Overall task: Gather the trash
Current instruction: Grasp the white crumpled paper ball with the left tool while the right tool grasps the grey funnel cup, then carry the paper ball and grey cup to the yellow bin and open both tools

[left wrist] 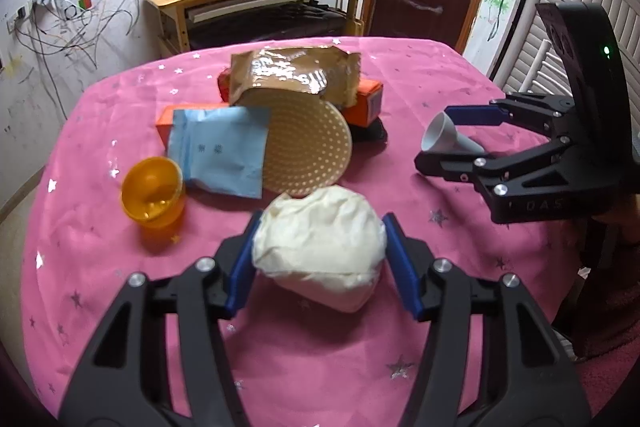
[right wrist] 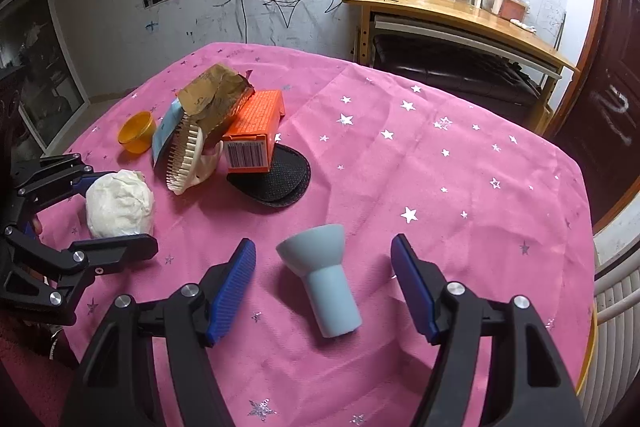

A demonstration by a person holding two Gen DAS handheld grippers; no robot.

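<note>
From the left wrist, a crumpled white paper ball point(left wrist: 320, 247) sits on the pink star-print tabletop point(left wrist: 120, 287). It is creased and lumpy, rounded on top and flatter at its near underside. The left gripper point(left wrist: 320, 247) has its jaws on either side of the ball, and the blue pads point(left wrist: 242, 267) lie against its flanks, clamped on it. Beyond the ball stands a pile: a round cream brush point(left wrist: 308, 147) with rows of nubs, a pale blue pouch point(left wrist: 218, 151), a crinkled brown foil bag point(left wrist: 292, 75) and an orange carton point(left wrist: 366, 103). An orange plastic cup point(left wrist: 154, 191) stands to the left of the ball. To the right, the right gripper point(left wrist: 460, 135) reaches in with a grey-blue funnel point(left wrist: 444, 137) between its jaws.

From the right wrist, the funnel point(right wrist: 324, 283) lies on its side on the tabletop point(right wrist: 460, 187), wide mouth pointing away and narrow tube toward the camera. The right gripper point(right wrist: 324, 267) has its jaws apart, with clear gaps between the pads point(right wrist: 236, 283) and the funnel. At the left edge the left gripper point(right wrist: 116, 215) encloses the paper ball point(right wrist: 120, 205). Farther back, the brush point(right wrist: 186, 163) leans on edge against the carton point(right wrist: 252, 131), with the foil bag point(right wrist: 216, 99) draped on top, the pouch point(right wrist: 164, 131) behind and a black mesh pad point(right wrist: 276, 179) underneath. The cup point(right wrist: 137, 131) is near the far left rim.
</note>
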